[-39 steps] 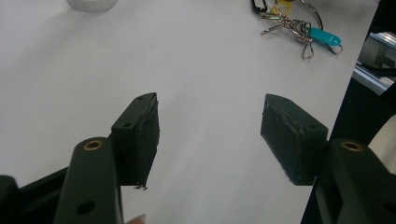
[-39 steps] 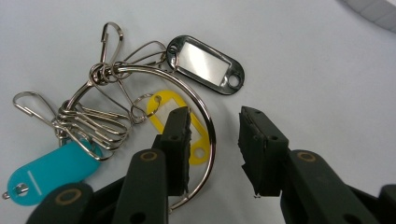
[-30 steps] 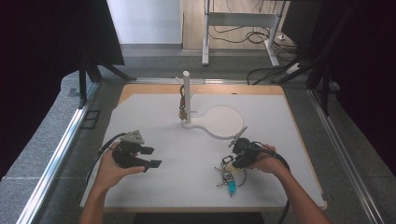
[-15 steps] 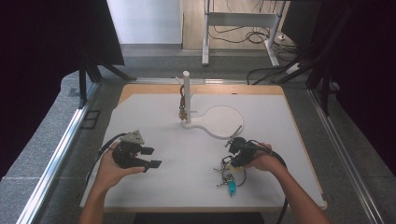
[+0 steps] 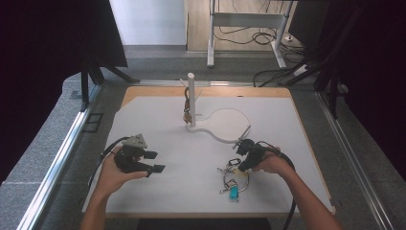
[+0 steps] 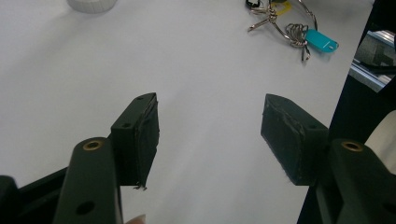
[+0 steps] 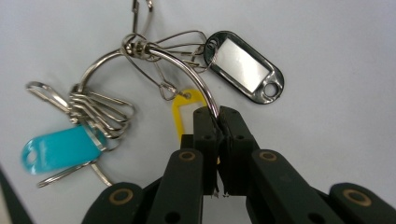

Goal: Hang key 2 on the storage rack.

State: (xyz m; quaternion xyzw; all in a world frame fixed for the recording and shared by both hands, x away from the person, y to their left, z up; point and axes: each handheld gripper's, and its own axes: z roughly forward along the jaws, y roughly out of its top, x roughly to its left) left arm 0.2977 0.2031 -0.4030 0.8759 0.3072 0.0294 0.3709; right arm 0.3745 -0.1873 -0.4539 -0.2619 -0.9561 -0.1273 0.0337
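High view: key ring (image 5: 233,181) lies near-right on the white board (image 5: 158,120), well short of the white stand (image 5: 191,98) with its post at the far middle. Right gripper (image 5: 242,158) sits at the ring's far edge, reaching in from the right. Its jaws have just been closing, with the ring's wire between them. Left gripper (image 5: 152,162) hovers near-left, well apart from the bunch, probably just waiting. Bunch runs far-to-near, blue tag (image 5: 233,193) at the near end

Left gripper view: jaws stand wide with nothing between them, only bare board under the pads (image 6: 144,133). Key ring (image 6: 285,23) is at the far right edge, blue tag (image 6: 321,40) trailing off it

Right gripper view: right gripper (image 7: 218,120) is clamped tight on the big ring (image 7: 187,65), pinching the wire edge-on, which looks like a grip for lifting the whole bunch in one go. Ring lies flat, arcing up and left from the jaws. Black-framed tag (image 7: 245,65) lies to the right with its long axis slanting down-right, blue tag (image 7: 58,148) low left with a cluster of clips (image 7: 100,112), yellow tag (image 7: 187,109) part hidden behind the jaws
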